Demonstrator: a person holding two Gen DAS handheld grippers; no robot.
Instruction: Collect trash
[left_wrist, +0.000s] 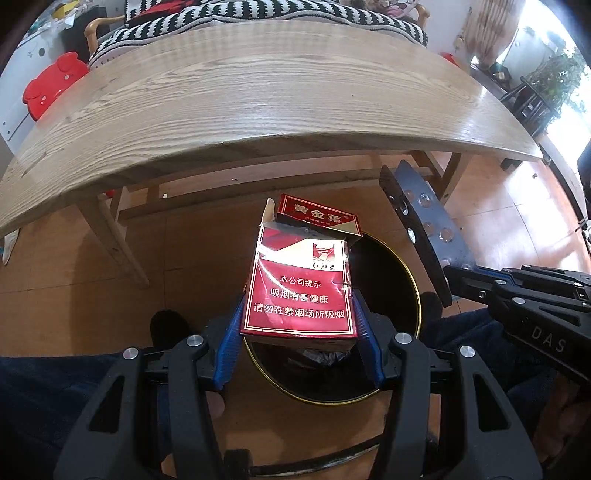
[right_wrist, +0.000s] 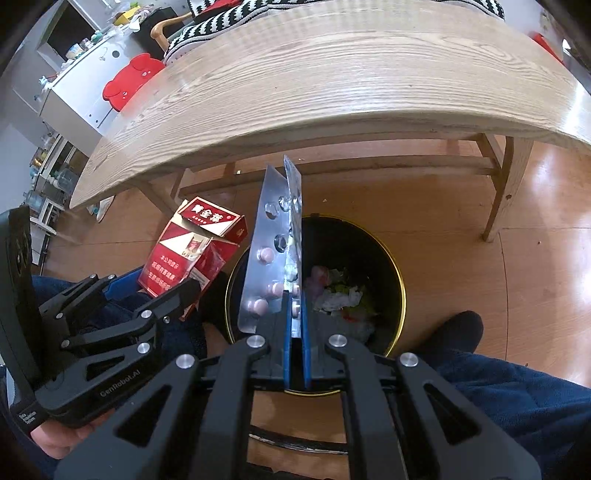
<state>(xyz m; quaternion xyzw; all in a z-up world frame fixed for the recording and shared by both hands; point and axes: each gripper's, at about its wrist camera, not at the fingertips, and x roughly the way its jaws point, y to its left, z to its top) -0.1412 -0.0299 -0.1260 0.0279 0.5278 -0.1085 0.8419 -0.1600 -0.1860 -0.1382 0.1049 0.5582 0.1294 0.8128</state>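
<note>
1. Left wrist view: the left gripper (left_wrist: 299, 332) clamps a red cigarette pack (left_wrist: 299, 284), lid flipped open, above the black bin (left_wrist: 399, 280)
2. Right wrist view: the right gripper (right_wrist: 295, 332) pinches blister packs (right_wrist: 275, 251) over the bin's crumpled trash (right_wrist: 340, 295)

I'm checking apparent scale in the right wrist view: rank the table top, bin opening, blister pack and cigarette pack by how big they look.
1. table top
2. bin opening
3. blister pack and cigarette pack: similar, and nearness distorts them, so unranked.
</note>
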